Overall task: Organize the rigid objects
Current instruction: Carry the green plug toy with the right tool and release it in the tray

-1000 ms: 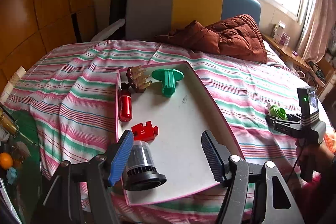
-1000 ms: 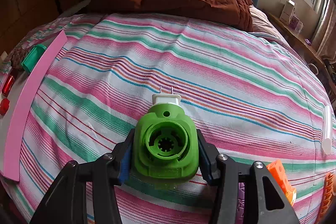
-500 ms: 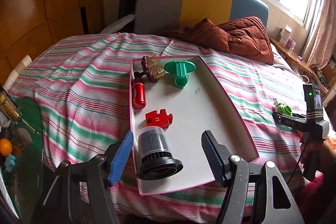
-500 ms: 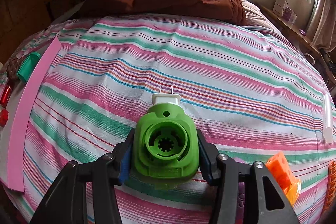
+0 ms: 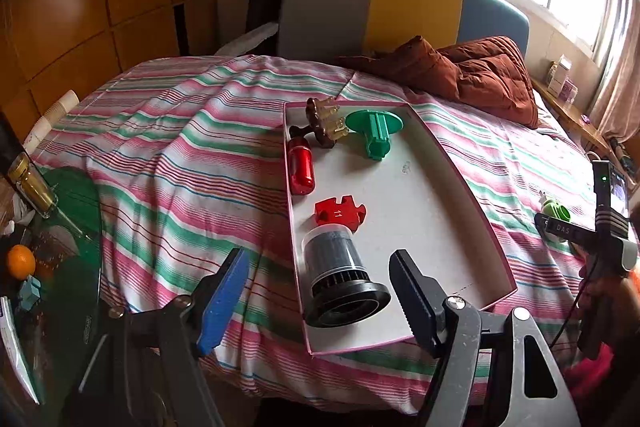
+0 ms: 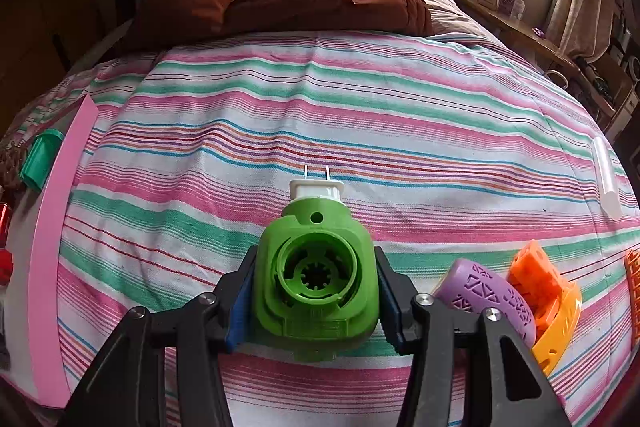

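Note:
My right gripper (image 6: pixel 316 303) is shut on a green plug-in device (image 6: pixel 316 279) with a white two-pin plug, held over the striped bed. It also shows in the left wrist view (image 5: pixel 556 211). My left gripper (image 5: pixel 320 291) is open and empty, at the near end of a pink-rimmed white tray (image 5: pixel 432 211). In the tray lie a black ribbed cylinder (image 5: pixel 340 279), a red puzzle piece (image 5: pixel 340 213), a red canister (image 5: pixel 301 163), a brown comb-like piece (image 5: pixel 324 121) and a green flanged part (image 5: pixel 374 131).
A purple lattice piece (image 6: pixel 492 291), orange plastic parts (image 6: pixel 548 291) and a white tube (image 6: pixel 608 183) lie on the bed at the right. A brown quilt (image 5: pixel 460 75) is at the bed's head. A glass side table (image 5: pixel 60 227) with a bottle and an orange stands at left.
My left gripper has pulled back and shifted left, so the tray sits further right in its view. My right gripper still holds the green device; the purple and orange pieces came into view.

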The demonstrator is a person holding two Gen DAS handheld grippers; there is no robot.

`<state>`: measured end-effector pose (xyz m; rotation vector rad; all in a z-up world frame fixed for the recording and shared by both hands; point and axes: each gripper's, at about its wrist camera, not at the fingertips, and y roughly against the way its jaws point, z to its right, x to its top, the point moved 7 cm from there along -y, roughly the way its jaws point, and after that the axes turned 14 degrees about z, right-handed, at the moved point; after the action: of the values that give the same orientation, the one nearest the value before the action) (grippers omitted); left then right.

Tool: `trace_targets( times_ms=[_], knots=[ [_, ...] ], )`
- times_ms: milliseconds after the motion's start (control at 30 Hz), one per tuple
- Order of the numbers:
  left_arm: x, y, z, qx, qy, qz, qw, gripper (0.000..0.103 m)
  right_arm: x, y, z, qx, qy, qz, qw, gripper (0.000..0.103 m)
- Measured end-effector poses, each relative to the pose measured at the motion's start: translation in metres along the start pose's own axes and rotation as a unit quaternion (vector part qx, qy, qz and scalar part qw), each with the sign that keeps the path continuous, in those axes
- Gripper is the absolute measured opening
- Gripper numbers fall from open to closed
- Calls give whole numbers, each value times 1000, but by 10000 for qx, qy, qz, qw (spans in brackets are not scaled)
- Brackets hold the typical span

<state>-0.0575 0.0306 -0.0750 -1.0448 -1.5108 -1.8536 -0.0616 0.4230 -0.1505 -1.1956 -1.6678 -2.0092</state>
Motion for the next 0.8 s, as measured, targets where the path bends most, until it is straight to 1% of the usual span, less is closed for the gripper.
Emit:
trace_targets(
  times_ms=[100, 367, 500, 633, 800],
  knots=[
    [-1, 1, -3, 6, 4, 8, 10000, 73, 1, 5, -15, 315, -105, -53, 9994, 52],
    [-3, 1, -14, 78, 51, -26, 10000, 73, 10, 31, -84, 1110, 377, 188, 9929, 52],
    [-4, 0, -16, 90, 80, -41, 9999, 73, 21, 50, -119, 1593, 567, 339, 9850, 52],
    [-5, -2, -18, 88, 96, -54, 9999, 73, 28, 63, -161, 2010, 947, 376, 9743, 52],
    [-6, -4, -24, 126, 180, -86, 9997, 73, 27, 61, -206, 2218, 1324, 267, 9657, 52]
  ],
)
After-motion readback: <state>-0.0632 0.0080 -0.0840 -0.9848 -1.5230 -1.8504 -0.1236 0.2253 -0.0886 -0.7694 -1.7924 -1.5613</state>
